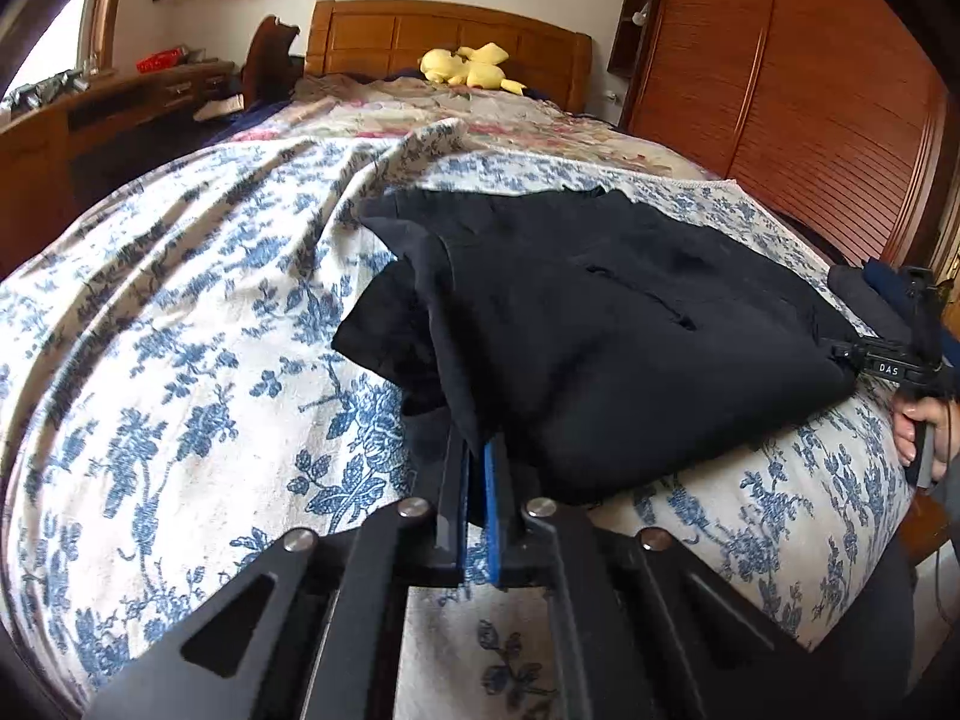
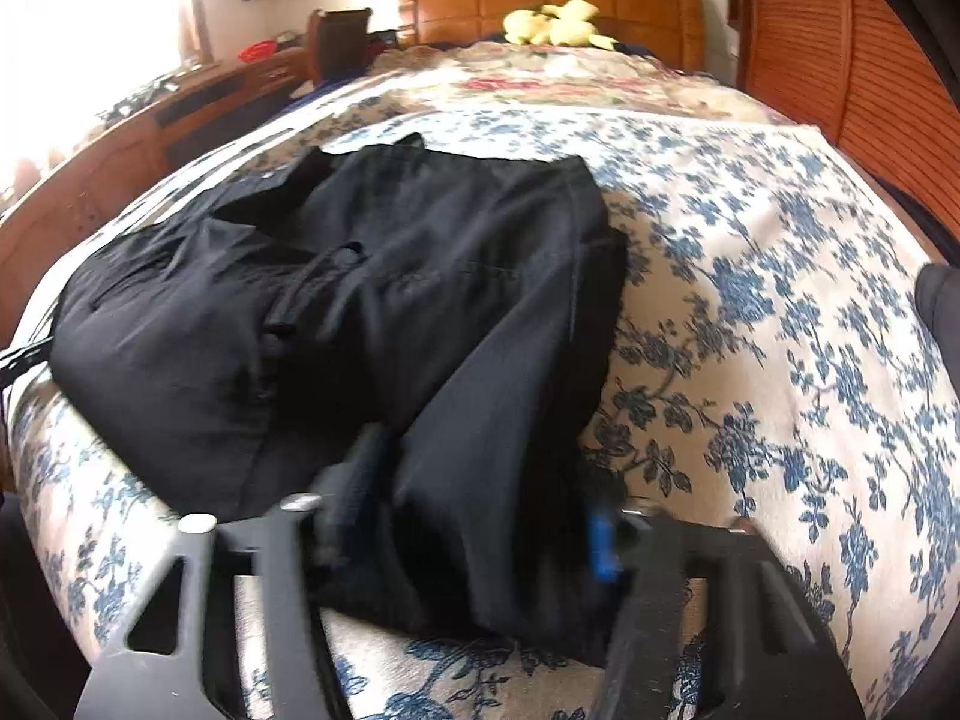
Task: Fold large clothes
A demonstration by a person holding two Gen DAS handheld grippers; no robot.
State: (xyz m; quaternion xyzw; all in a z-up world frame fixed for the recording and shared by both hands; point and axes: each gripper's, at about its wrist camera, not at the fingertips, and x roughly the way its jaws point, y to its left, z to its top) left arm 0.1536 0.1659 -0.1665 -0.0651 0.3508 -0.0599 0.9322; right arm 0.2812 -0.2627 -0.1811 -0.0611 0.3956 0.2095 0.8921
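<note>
The left tool (image 1: 487,480) is pinched fully together on the near left corner of the black garment (image 1: 600,324), a thin lip of cloth caught between its blue-edged pads, which looks meant to give a firm hold on an edge that can be lifted or carried over as a fold line. The garment lies partly folded on the near end of the bed, on the blue-flowered bedspread (image 1: 180,360), spread flat enough that both near corners can be reached at once. At its near right corner the right tool (image 2: 474,510) stands partly closed with a thick bunch of black cloth between its jaws; the picture is blurred there, so whether the pads press the cloth firmly I cannot tell. Holding both near corners would keep the edge straight during the next fold. A yellow plush toy (image 1: 468,66) sits far off by the wooden headboard (image 1: 450,30), well apart from the work.
</note>
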